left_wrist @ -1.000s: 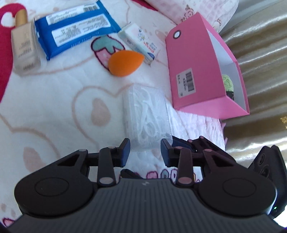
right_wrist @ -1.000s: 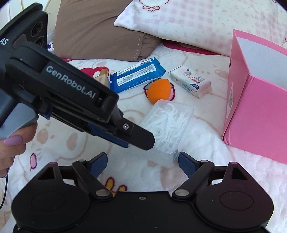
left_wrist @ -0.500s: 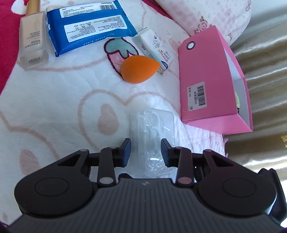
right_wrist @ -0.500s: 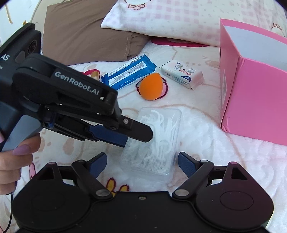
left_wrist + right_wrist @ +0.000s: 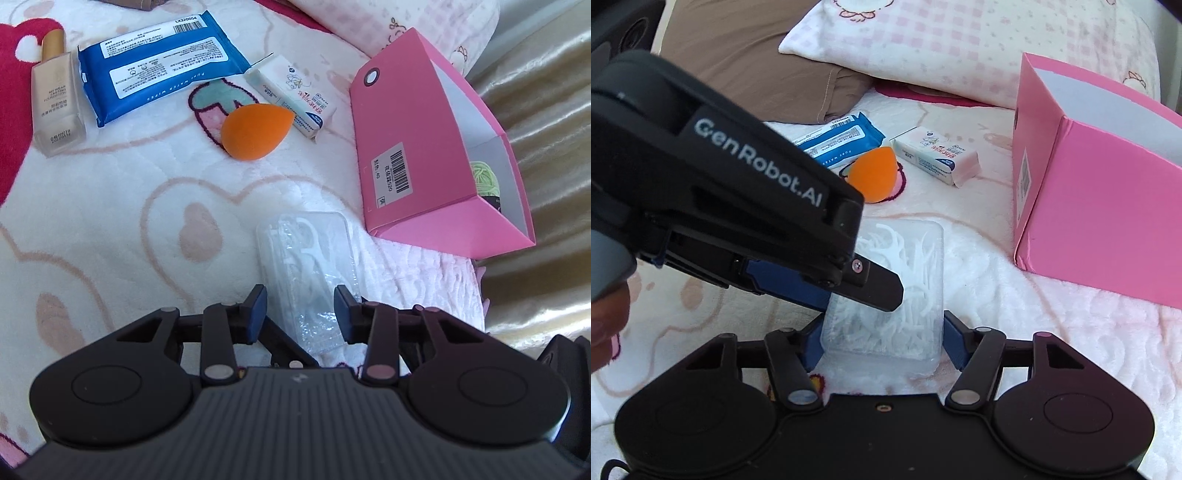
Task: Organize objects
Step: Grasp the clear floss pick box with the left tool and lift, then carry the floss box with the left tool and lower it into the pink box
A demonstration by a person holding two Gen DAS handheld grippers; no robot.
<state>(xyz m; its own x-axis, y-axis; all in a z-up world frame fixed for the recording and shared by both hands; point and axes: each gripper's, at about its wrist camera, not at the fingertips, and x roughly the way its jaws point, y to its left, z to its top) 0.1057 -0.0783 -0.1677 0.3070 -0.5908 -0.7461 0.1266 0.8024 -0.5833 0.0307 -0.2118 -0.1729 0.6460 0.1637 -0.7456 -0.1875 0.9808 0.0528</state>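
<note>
1. Left wrist view: the left gripper (image 5: pixel 300 308) points down at a clear plastic box of white floss picks (image 5: pixel 308 269) lying on a white fleece blanket with pink hearts (image 5: pixel 110 206). The box's near end sits between the two blue-padded fingers. The jaws are opening slightly, with a visible gap on each side, so they are not gripping it.
2. Farther off lie an orange teardrop makeup sponge (image 5: pixel 256 131), a blue pack of wet wipes (image 5: pixel 155 70), a small white and pink paper carton (image 5: pixel 295 99) and a frosted glass foundation bottle with a gold cap (image 5: pixel 57 107).
3. To the right stands an open pink cardboard box (image 5: pixel 413 147); something pale green shows inside, too hidden to name.
4. Right wrist view: the right gripper (image 5: pixel 882 345) has the same floss box (image 5: pixel 905 291) between its fingers. The jaws are closing. The pads look to be at the box's sides, though real pressure cannot be judged from here.
5. The left gripper (image 5: pixel 864 288) crosses from the left, its black finger tip over the box.
6. Part of a hand (image 5: pixel 605 325) shows at the left edge. A pink checked pillow (image 5: pixel 960 40) and a brown cushion (image 5: pixel 757 55) lie behind.
</note>
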